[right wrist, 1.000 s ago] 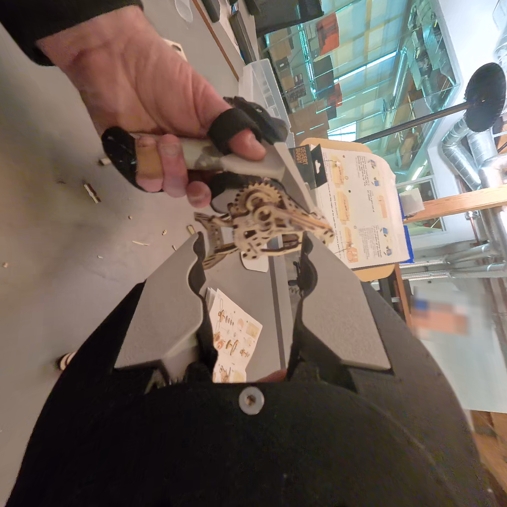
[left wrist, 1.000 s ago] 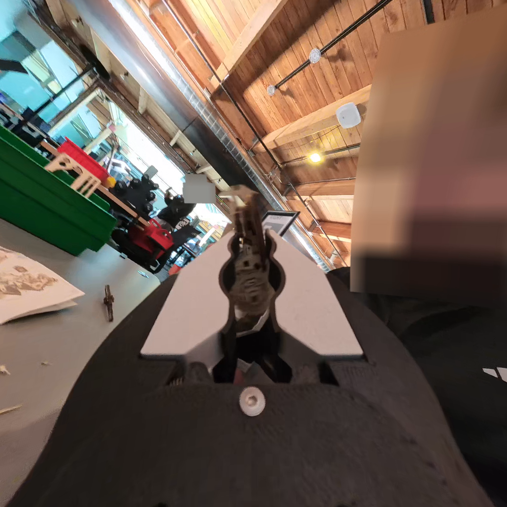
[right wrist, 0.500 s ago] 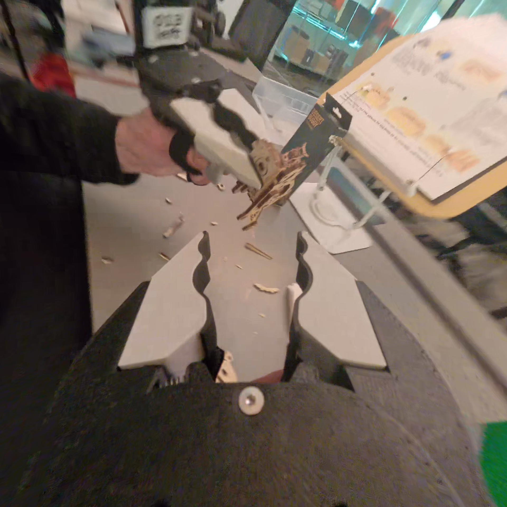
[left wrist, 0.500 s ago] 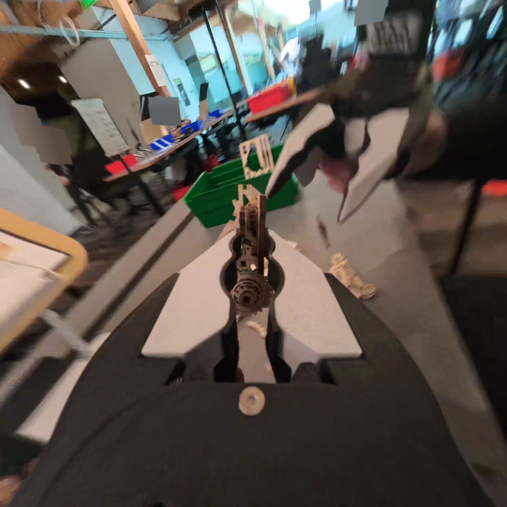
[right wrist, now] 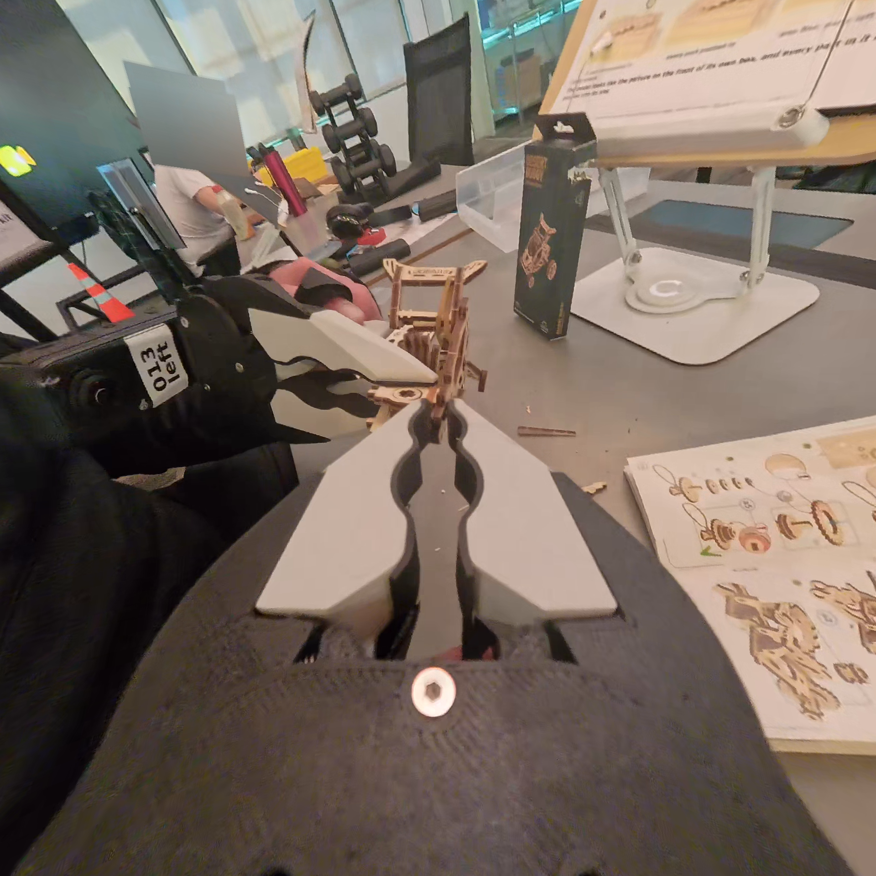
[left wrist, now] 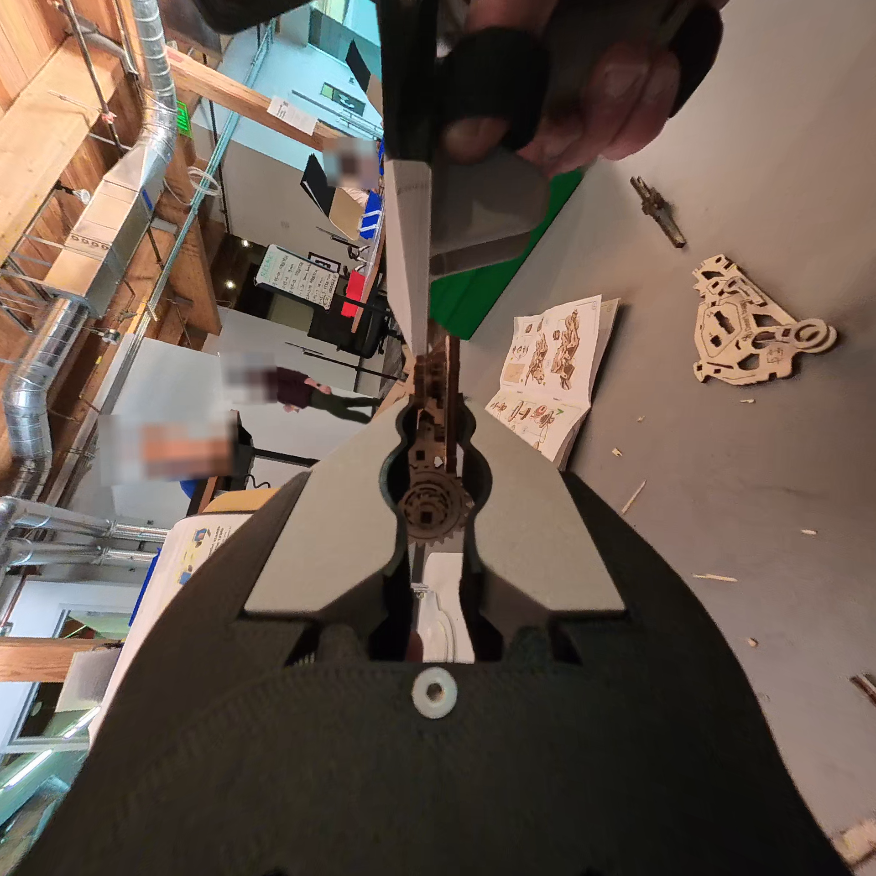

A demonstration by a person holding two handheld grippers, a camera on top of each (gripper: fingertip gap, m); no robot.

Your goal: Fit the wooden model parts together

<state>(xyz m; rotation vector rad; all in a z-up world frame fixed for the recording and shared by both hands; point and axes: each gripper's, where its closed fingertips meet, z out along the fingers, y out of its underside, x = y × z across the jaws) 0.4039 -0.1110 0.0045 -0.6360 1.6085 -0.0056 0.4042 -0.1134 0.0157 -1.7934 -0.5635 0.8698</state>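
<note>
While the left claw (left wrist: 433, 417) grips the wooden model (right wrist: 429, 341), the right claw (right wrist: 438, 412) pinches its edge.

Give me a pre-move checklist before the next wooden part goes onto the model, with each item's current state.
1. Left hand-held gripper clamps the wooden model: ok, shut on it.
2. Right hand-held gripper grips the model: ok, tips pinch its lower edge.
3. Model clear of the table: ok, held above it.
4. Next part available: ok, a flat wooden side panel lies loose on the table.
5. A hand-held gripper free to fetch it: not ok, both occupied.
6. Instruction booklet open: ok.
</note>
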